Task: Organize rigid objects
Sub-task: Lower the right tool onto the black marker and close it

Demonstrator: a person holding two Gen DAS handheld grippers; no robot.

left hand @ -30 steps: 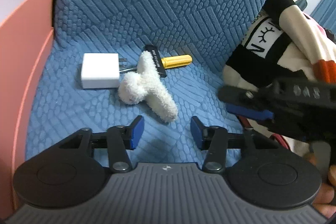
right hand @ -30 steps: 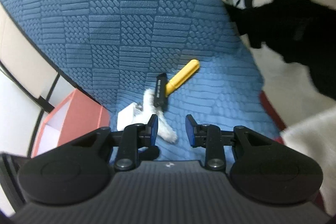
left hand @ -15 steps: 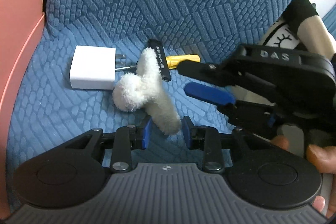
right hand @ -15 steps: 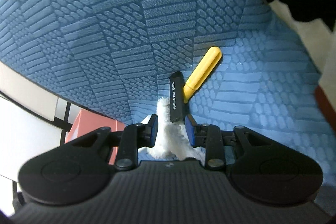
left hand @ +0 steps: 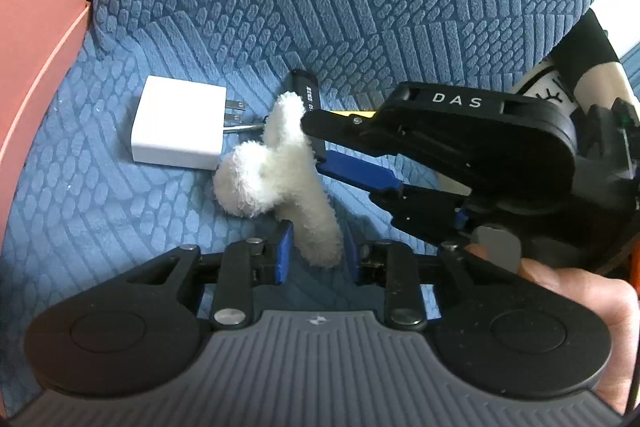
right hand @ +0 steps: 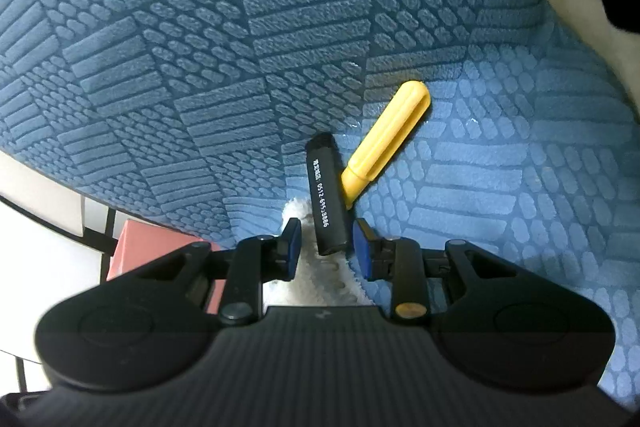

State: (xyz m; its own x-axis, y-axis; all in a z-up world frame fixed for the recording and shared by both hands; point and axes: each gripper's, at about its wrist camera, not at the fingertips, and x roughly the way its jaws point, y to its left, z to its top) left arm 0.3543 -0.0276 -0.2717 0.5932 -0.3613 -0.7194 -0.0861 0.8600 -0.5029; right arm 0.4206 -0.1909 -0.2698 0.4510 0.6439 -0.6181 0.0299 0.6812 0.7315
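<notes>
Black stick (right hand: 326,203) lies on the blue cushion (right hand: 280,27), printed side up, its near end sitting right between the right gripper (right hand: 324,247) pads. Those jaws are parted, a gap showing on each side of the stick, nothing pinched. From the stick, the yellow handle (right hand: 386,137) angles off toward 1 o'clock, its lower end tucked against the stick's side. At 6 o'clock, under the stick's near end, is white fluff.

In the left view that fluff is a plush toy (left hand: 276,171), lumpy, stretched from 12 to 6 o'clock across the seat. Its lower tip pokes in between the left gripper (left hand: 316,255) pads; the jaws stand spread, blue pads flanking the tip, whether they touch it I cannot tell. The right gripper (left hand: 316,147) reaches in from 3 o'clock, fingers on either side of the stick (left hand: 310,89), which peeks out behind the toy's upper end. At 9 o'clock from the toy is the white charger (left hand: 178,127), prongs pointing toward the plush. A thin metal shaft (left hand: 244,128) runs between prongs and toy. A pink box (left hand: 36,7) stands at the far left edge.
</notes>
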